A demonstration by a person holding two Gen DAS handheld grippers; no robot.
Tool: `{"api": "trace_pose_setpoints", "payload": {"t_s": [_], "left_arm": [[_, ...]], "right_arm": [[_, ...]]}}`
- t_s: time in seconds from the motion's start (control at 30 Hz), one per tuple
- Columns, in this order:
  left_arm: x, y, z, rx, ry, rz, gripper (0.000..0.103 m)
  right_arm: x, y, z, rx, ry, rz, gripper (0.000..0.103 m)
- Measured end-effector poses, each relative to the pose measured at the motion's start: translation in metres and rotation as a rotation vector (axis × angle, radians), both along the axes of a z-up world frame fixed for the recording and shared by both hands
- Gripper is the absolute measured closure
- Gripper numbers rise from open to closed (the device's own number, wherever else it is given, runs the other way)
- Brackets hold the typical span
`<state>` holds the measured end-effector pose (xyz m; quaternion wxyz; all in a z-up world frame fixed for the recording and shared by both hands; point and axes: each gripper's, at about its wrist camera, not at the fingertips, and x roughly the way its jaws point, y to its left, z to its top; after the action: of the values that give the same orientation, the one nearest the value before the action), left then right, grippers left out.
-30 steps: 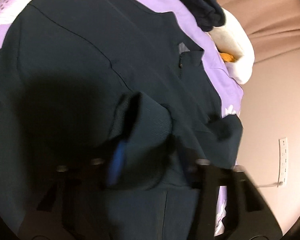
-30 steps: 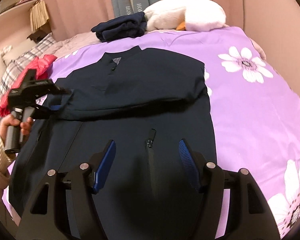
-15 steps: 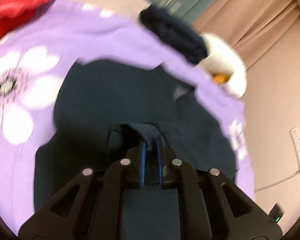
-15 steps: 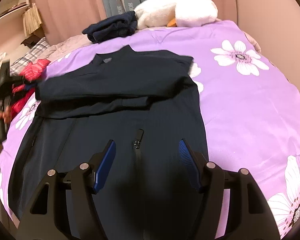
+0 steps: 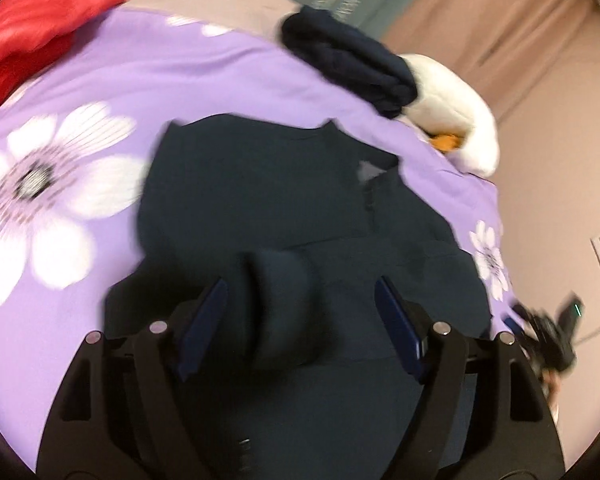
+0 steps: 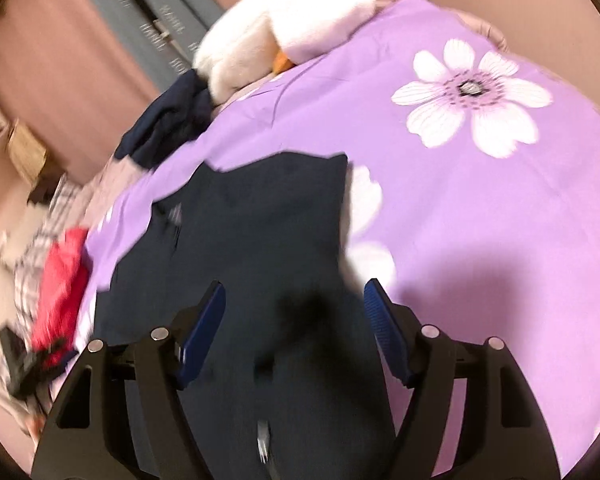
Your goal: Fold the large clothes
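**Operator:** Report the status of the left gripper (image 5: 300, 304).

**Inspector:** Half a second ago its jaws were clamped on the sleeve cuff (image 5: 280, 308). They are now opening, and the pads no longer press the fabric. The cuff lies loose between the fingers, nearer the left one, resting on the body of the dark jacket (image 5: 260, 200).

**Operator:** Where is the garment?

**Inspector:** It is spread on the purple floral bedspread (image 5: 60, 184), directly ahead of and beneath both sets of fingers, collar at the far end. The sleeve has been carried across the chest and released there.

**Operator:** And the right gripper (image 6: 296, 320)?

**Inspector:** Its jaws are opening too, with nothing pressed between them. They hang over the jacket's right side; the zipper pull (image 6: 263, 444) shows below the fingers. Compared with a second ago, this view has swung and rolled sharply, so the hand is in transit. The picture is blurred.

**Operator:** What does that mean for the task?

**Inspector:** The sleeve fold-in appears complete. Judged from the layout, the lengthwise fold of the body remains. The released cuff sits bunched and may need flattening first.
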<state>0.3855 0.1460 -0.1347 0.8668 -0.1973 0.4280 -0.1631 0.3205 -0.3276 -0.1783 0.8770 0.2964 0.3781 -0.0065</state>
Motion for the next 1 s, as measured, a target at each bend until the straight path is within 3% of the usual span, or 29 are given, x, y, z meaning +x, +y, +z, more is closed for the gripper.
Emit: {"api": "trace_pose_setpoints", "payload": {"t_s": [0.17,0.2,0.23,0.27,0.33,0.4,0.47,0.53,0.6,0.67,0.77,0.83,1.0], "left_arm": [[0.015,-0.057,-0.004,0.051,-0.013,-0.119,0.04],[0.015,-0.064,-0.009,0.064,-0.01,-0.134,0.04],[0.017,-0.072,-0.015,0.086,-0.002,-0.149,0.041],[0.02,-0.076,-0.02,0.106,0.004,-0.156,0.042],[0.02,-0.084,-0.032,0.159,0.014,-0.169,0.045],[0.019,-0.087,-0.039,0.177,0.015,-0.186,0.045],[0.021,-0.087,-0.044,0.178,0.029,-0.192,0.045],[0.025,-0.088,-0.051,0.179,0.057,-0.185,0.045],[0.026,-0.086,-0.054,0.176,0.069,-0.18,0.045],[0.024,-0.083,-0.051,0.159,0.076,-0.175,0.044],[0.017,-0.083,-0.037,0.168,0.023,-0.169,0.035],[0.017,-0.086,-0.036,0.188,0.014,-0.168,0.033],[0.013,-0.086,-0.058,0.226,0.071,-0.191,0.034]], "right_arm": [[0.063,-0.01,-0.025,0.029,0.111,-0.028,0.034],[0.073,-0.007,-0.034,0.045,0.137,0.006,0.041],[0.078,-0.005,-0.036,0.035,0.151,0.029,0.07],[0.08,-0.002,-0.038,-0.003,0.163,0.036,0.09],[0.079,-0.006,-0.031,-0.03,0.124,0.05,0.1],[0.073,-0.022,-0.024,-0.019,0.066,-0.009,0.101],[0.072,-0.034,-0.033,-0.003,0.09,-0.033,0.101],[0.075,-0.028,-0.042,-0.089,0.137,0.007,0.1],[0.07,-0.026,-0.037,-0.129,0.127,0.007,0.096],[0.057,-0.025,-0.017,-0.131,0.048,0.001,0.088],[0.042,0.002,0.012,-0.194,-0.07,0.135,0.087],[0.039,0.027,0.014,-0.245,-0.056,0.246,0.087],[0.014,0.074,-0.032,-0.43,0.141,0.444,0.087]]}}
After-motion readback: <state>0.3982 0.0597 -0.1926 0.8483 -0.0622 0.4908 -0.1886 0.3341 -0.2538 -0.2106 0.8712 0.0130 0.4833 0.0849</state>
